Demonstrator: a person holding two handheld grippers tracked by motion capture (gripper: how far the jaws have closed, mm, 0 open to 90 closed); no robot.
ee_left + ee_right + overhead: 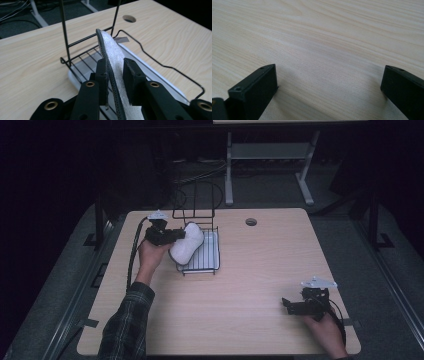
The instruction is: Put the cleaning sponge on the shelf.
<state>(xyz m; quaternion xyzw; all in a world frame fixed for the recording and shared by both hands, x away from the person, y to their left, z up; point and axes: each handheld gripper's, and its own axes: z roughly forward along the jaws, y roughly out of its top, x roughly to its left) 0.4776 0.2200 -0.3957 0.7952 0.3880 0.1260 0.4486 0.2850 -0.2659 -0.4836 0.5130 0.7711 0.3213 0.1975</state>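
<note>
surface [260, 285]: pale wood, no writing readable | wire rack [200, 247]: far left part, on a white tray | white insole [113, 53]: dark-edged, on edge in rack, between left gripper [115, 72] jaws, slight gap at one pad | right gripper [329, 87]: jaws wide apart, nothing held, over bare wood

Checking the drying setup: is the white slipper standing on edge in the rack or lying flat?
On edge. The slipper stands upright between the left tool jaws, over the wire rack.
</note>
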